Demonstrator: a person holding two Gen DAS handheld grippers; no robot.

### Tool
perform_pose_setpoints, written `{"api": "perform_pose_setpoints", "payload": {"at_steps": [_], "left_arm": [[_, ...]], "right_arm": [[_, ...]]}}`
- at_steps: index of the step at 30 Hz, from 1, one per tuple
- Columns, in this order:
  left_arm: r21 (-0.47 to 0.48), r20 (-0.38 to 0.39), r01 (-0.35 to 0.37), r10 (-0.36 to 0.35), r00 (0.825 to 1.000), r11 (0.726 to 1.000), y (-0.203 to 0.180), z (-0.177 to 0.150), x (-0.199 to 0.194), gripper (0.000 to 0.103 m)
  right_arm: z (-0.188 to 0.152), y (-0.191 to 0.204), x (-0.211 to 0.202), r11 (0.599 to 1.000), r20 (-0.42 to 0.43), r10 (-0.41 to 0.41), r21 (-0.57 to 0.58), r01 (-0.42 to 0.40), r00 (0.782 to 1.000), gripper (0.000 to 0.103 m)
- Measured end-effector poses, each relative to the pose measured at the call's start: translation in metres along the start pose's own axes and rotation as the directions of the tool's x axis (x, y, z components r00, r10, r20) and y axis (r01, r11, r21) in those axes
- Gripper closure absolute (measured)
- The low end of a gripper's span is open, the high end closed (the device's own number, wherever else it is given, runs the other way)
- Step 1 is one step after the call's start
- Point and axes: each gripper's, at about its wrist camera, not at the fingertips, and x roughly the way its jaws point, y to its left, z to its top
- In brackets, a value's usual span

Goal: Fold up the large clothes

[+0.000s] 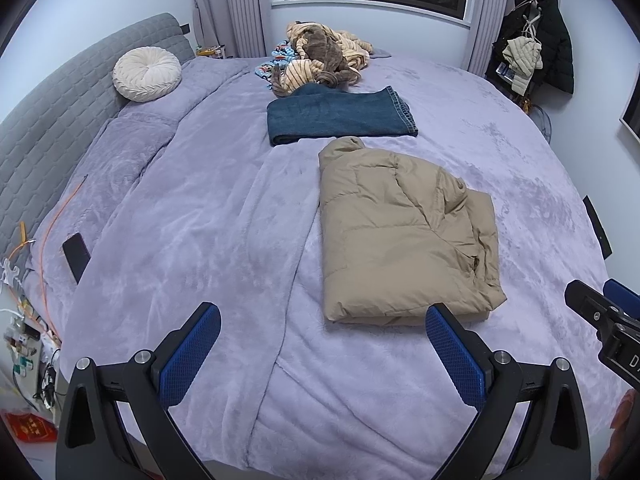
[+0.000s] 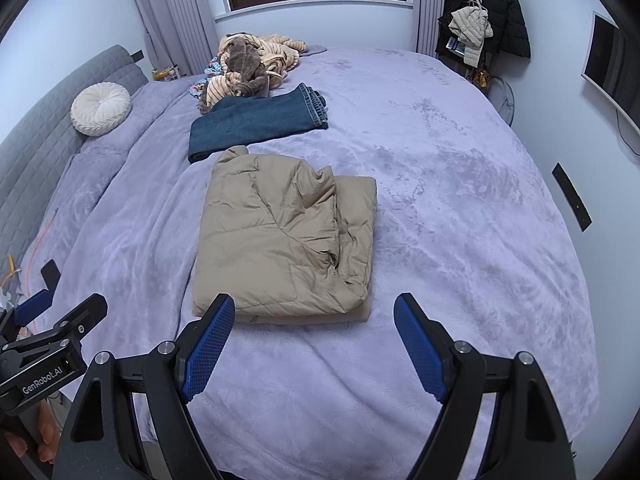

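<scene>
I have the jacket [image 1: 404, 232] lying folded in a rough rectangle at centre right of the left view and centre of the right view, flat on the blanket [image 1: 192, 240], with folded jeans [image 1: 340, 116] just beyond it toward the top of the frame. My left gripper [image 1: 324, 348] sits at the bottom of its frame with fingers spread wide and nothing between them; its right finger overlaps the jacket's near edge in the picture, though I cannot tell whether it touches. My right gripper [image 2: 316, 344] is likewise wide apart and empty, hanging just short of the same near edge. I judge the jacket light, puffy and springy, with a slick shell, so layers may slide or puff back open. I would pinch through all layers at the near corners, not the top skin alone.
</scene>
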Motion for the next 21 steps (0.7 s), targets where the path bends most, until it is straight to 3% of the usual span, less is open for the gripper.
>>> {"api": "perform_pose_setpoints", "payload": {"at_steps": [21], "left_arm": [[0.001, 0.000, -0.003, 0.003, 1.000, 1.000, 0.0000, 0.0002, 0.0003, 0.000]], "right_arm": [[0.0012, 0.0020, -0.0004, 1.000, -0.001, 0.001, -0.002, -0.001, 1.000, 0.019]]}}
